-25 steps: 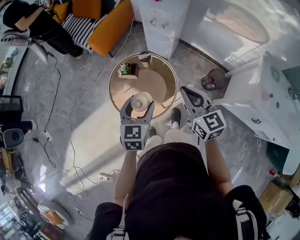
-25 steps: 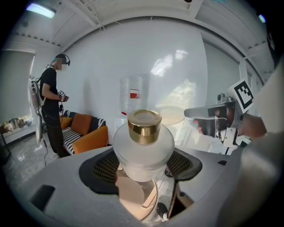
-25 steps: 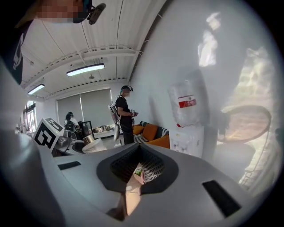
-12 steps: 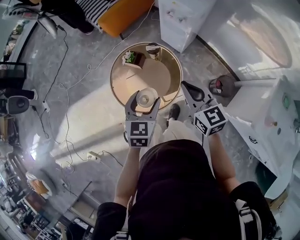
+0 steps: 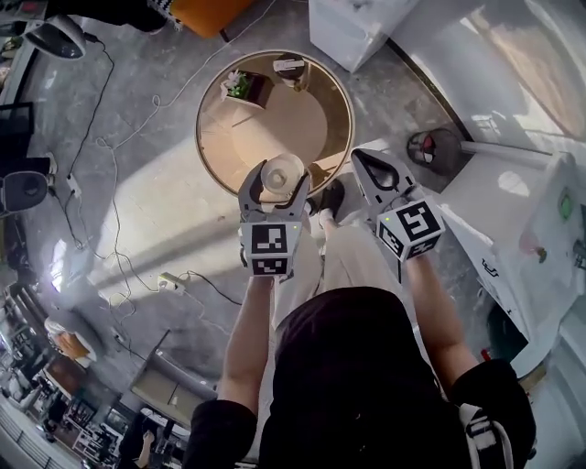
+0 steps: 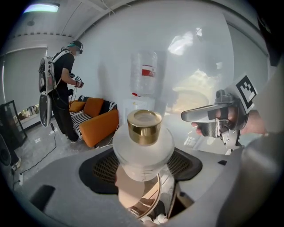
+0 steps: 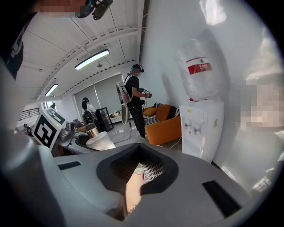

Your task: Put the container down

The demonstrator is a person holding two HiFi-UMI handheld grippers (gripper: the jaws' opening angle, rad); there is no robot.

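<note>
A white frosted container with a gold cap hangs over the near rim of a round wooden table. My left gripper is shut on its body. In the left gripper view the container stands upright between the dark pads, cap up. My right gripper floats to the right of the table, jaws together, holding nothing. It also shows from the side in the left gripper view, as the right gripper. In the right gripper view the container sits at the left.
On the table's far side stand a small plant box and a jar. A white water dispenser is behind the table, and a dark bin is to the right. Cables run over the grey floor. A person stands by an orange sofa.
The head view has shifted, so the table now sits higher in the frame. The left gripper still holds the container over the table's near rim. The right gripper keeps its place beside it.
</note>
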